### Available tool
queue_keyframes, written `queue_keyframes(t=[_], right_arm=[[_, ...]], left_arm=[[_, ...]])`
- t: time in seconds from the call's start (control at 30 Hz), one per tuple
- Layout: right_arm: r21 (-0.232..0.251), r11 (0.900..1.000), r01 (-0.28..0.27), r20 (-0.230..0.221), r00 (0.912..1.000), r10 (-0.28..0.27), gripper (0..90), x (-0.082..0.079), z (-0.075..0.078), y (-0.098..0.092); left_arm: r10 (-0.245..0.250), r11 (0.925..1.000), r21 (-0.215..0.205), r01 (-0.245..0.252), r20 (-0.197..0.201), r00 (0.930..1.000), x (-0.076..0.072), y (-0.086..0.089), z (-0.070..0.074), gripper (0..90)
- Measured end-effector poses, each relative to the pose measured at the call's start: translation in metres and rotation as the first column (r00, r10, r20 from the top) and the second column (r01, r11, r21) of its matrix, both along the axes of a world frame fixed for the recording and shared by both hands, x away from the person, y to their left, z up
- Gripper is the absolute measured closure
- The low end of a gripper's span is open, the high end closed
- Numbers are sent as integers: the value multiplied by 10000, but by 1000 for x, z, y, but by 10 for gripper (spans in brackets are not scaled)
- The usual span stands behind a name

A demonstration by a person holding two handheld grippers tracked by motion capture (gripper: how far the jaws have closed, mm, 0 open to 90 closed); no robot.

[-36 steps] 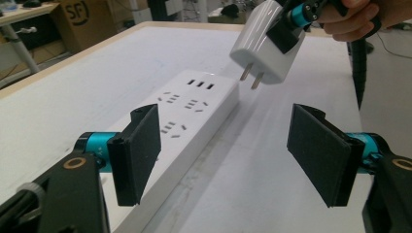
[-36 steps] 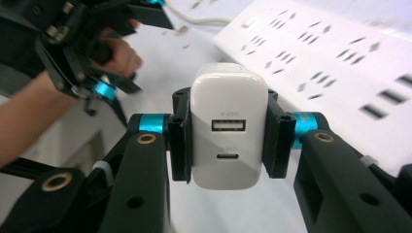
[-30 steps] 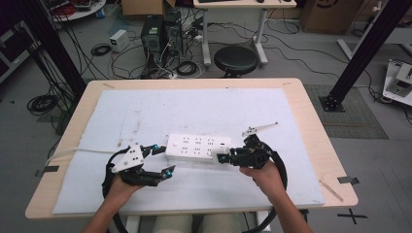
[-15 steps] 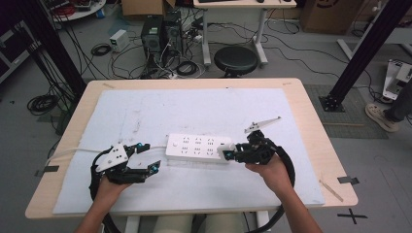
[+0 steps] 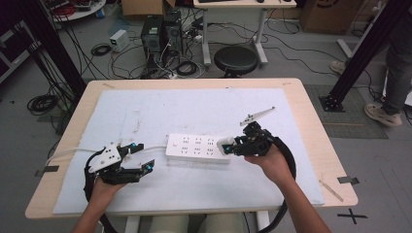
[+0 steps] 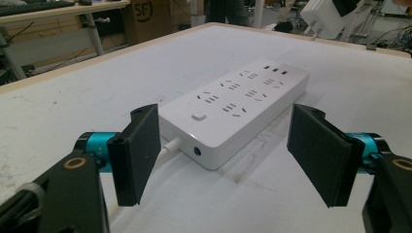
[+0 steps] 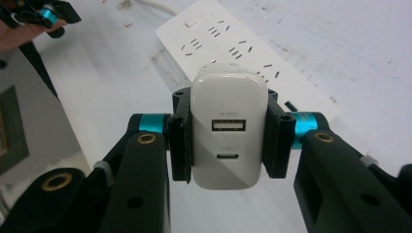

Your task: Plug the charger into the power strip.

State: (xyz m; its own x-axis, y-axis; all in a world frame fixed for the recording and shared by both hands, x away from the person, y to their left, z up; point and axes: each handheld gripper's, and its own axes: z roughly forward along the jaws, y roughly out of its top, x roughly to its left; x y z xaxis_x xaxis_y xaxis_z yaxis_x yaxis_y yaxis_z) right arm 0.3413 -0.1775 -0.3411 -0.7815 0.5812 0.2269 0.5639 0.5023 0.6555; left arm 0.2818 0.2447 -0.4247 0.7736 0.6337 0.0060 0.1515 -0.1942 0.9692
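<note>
The right gripper (image 7: 228, 136) is pinching one white plastic charger block (image 7: 228, 126) (two ports) above one white rectangular power strip (image 5: 197, 148); the left gripper (image 6: 228, 155) is staying spread, empty.

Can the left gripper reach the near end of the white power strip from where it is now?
Probably yes. The left gripper is open and faces the strip's cable end, with bare table between them. The right gripper, holding the charger, is at the far end.

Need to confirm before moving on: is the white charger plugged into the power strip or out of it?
Out. The right gripper holds the charger between its jaws, above the power strip.
</note>
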Motion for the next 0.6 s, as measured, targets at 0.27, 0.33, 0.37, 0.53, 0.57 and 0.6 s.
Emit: queue_keyframes(t=[0.27,0.33,0.37,0.53,0.57,0.6], right_arm=[[-920,9940,-594,183,9979,613,635,19,11,17],[-1049,9913,-798,197,9964,823,635,23,14,20],[-1172,9894,-861,219,9958,892,635,25,15,22],[-1518,9814,-1176,265,9921,1229,635,32,21,30],[-1606,9796,-1206,245,9917,1261,635,33,21,32],[-1681,9780,-1239,271,9911,1302,635,34,22,33]], left_arm=[[107,9999,-41,-107,2,9999,-1,5,0,280],[157,9999,-47,-157,47,9999,-1,6,0,281],[141,9999,-6,-141,46,9999,-1,6,0,281],[204,9998,-76,-204,50,9998,-2,9,-1,280],[202,9998,-59,-202,24,9998,-2,10,-1,280],[210,9998,-69,-210,8,9998,-2,11,-1,280]])
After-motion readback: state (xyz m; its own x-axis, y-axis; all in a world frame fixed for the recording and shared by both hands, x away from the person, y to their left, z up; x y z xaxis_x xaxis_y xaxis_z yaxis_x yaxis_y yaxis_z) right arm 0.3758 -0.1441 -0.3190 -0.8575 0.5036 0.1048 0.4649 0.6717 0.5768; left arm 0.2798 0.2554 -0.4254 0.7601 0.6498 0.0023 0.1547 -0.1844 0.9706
